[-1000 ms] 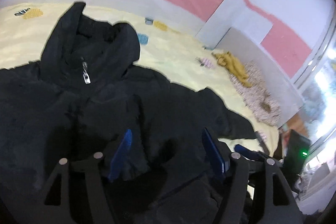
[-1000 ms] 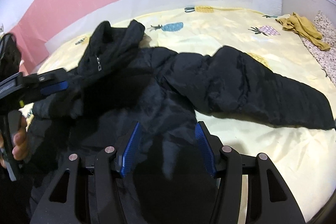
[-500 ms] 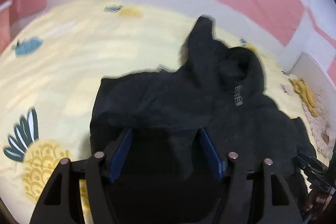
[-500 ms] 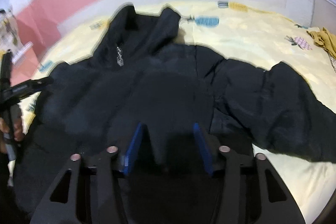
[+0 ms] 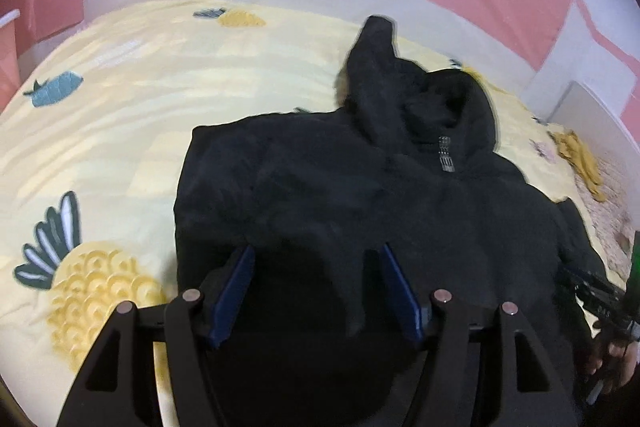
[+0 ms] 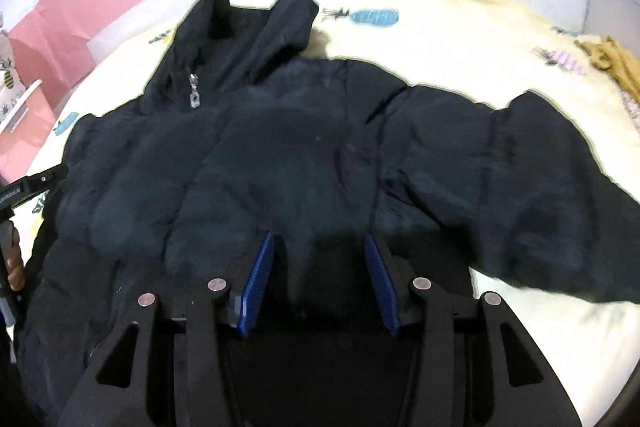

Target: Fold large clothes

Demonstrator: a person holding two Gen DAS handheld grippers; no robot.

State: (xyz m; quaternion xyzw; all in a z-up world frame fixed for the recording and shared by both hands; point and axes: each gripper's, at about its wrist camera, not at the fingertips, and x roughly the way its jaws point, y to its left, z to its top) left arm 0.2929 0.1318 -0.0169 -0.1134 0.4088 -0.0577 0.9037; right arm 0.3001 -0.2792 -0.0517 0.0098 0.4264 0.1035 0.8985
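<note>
Black hooded puffer jacket lies face up on the pineapple-print bedsheet, zip closed, silver zipper pull just under the hood. Wearer-side sleeve on the left gripper's side looks already folded in over the chest, straight edge along the sheet there. The other sleeve is spread out to the side across the bed, not yet folded

Left gripper: jaws partly apart, hanging over the lower front of the jacket, dark fabric bunched up between the blue pads. Can't tell whether the pads actually press on it, all black on black. Right gripper: same story, jaws partly apart at the hem area near the sleeve root, fabric between the pads, contact unclear

My read: early in the fold, sleeves stage, one side in, one side out. Both grippers sit at the near hem, so could also be prepping a bottom-up fold

Next move likely wants the right gripper on the outstretched sleeve near the cuff, carry it over the chest, lay it flat. Puffer fill is springy and slippery, so expect it to bounce back; bite a thick pinch, not just the shell

Mustard cloth at the far bed edge, well apart, not in the way
</note>
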